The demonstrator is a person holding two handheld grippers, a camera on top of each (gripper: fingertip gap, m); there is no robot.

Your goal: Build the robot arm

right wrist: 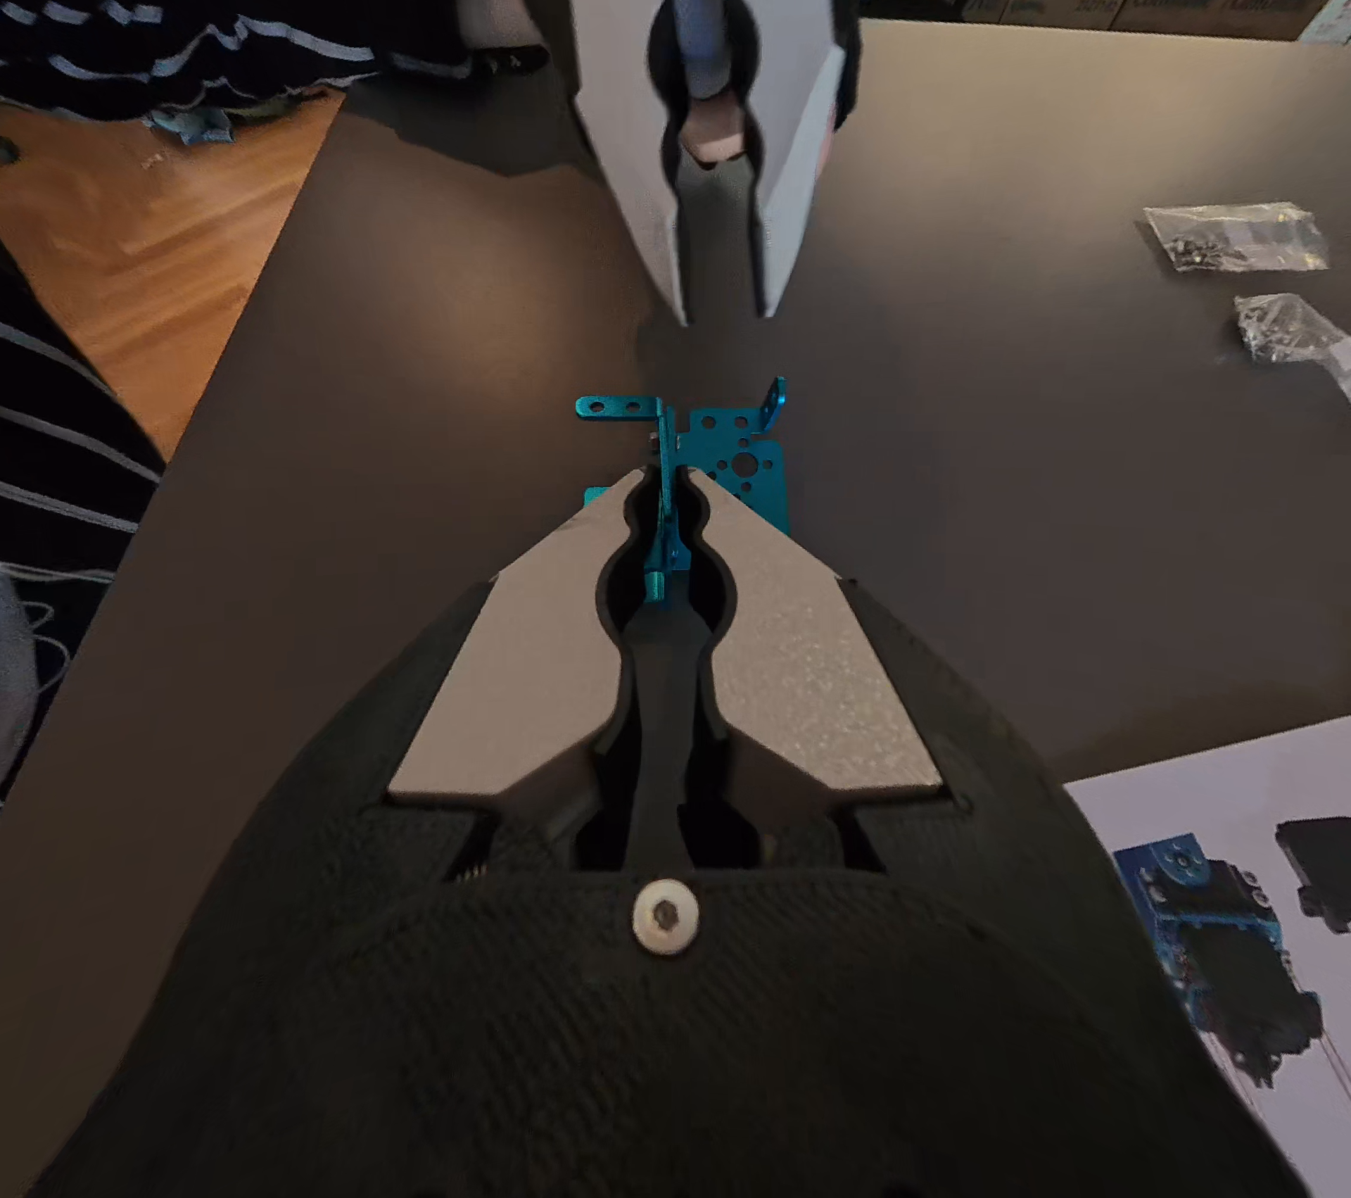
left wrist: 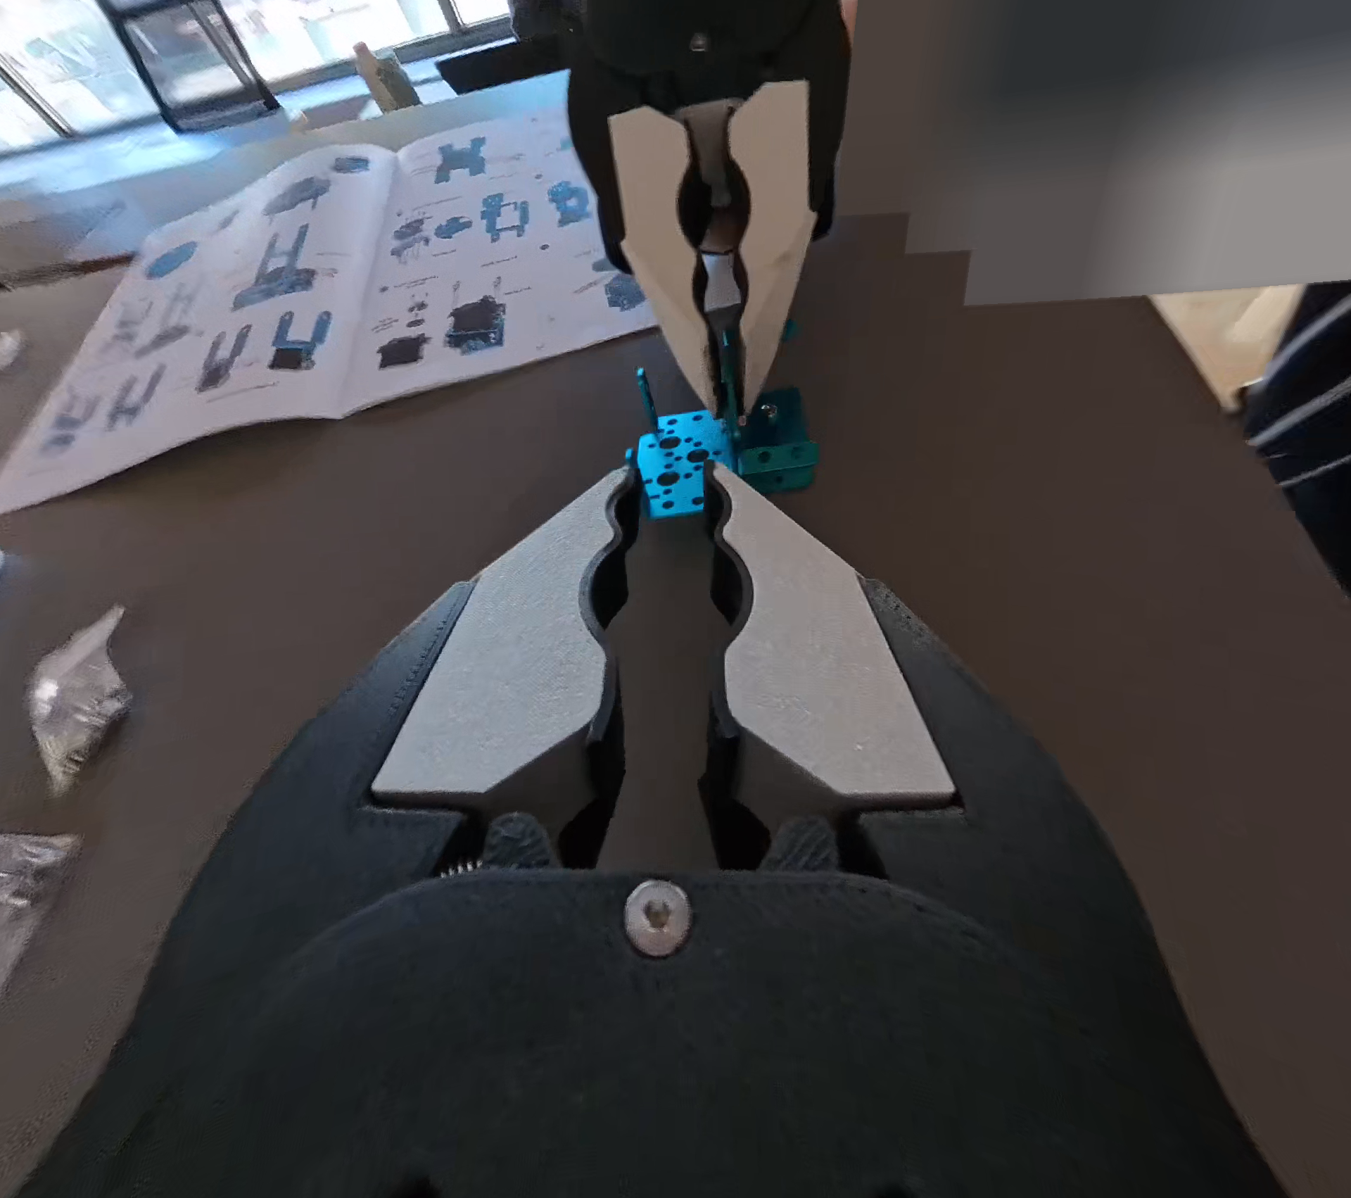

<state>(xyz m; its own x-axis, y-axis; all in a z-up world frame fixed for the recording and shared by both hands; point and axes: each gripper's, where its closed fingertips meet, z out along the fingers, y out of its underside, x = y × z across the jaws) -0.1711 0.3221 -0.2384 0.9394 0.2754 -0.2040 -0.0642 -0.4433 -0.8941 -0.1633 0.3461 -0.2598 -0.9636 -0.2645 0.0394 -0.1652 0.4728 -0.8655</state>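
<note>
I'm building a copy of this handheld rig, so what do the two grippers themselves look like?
Both look alike. The left gripper and right gripper each have a rounded black body with a ribbed, printed-looking texture and one silver hex-socket screw in the middle. Two pale grey fingers taper to points, with wavy scalloped black inner edges. A small spring shows at the finger base. No cables visible.

The left gripper (left wrist: 672, 472) points forward with its fingers parted. The right gripper (right wrist: 667, 474) faces it tip to tip (tilted steeply downward), its fingers nearly closed, pinching a thin blue piece.
</note>
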